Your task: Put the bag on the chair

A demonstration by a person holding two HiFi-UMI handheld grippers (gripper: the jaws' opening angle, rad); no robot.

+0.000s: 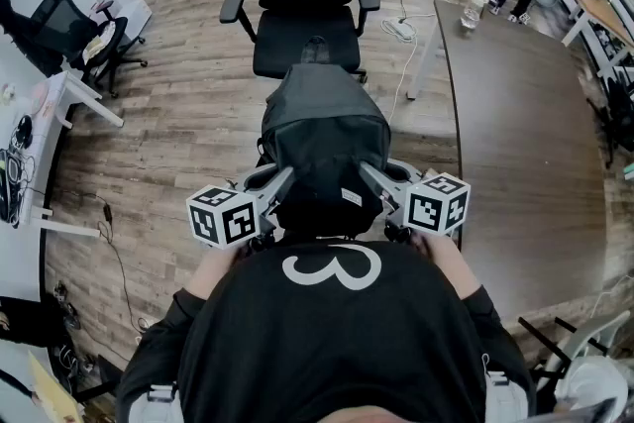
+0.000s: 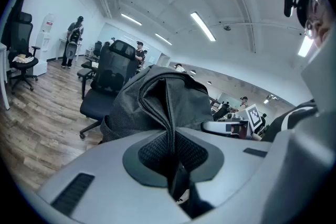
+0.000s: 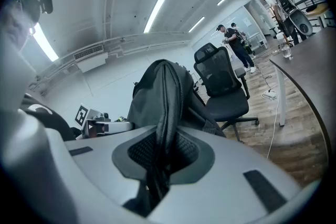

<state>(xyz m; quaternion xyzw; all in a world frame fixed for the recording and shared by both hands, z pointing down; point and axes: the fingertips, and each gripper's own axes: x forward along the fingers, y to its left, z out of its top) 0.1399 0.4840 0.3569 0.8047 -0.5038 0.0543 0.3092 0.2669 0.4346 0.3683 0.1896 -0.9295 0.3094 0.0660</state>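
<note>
The person wears a black long-sleeved top (image 1: 327,352) with a white looping mark (image 1: 332,267). The left gripper (image 1: 283,181) and right gripper (image 1: 369,177) are pale grey moulded plastic, each bearing a white cube (image 1: 223,215) with black square markers.

At 12 o'clock the way is filled by the bag (image 1: 322,139). Just beyond it, the seat of the chair (image 1: 305,45) is hemmed by its armrests (image 1: 234,7). Open floor (image 1: 178,134) is found from 10 to 11 o'clock. Passage is closed at 2 o'clock by a dark table (image 1: 525,134) and at 9 o'clock by a white desk (image 1: 28,258). A cable (image 1: 407,64) is trailed at 1 o'clock.
</note>
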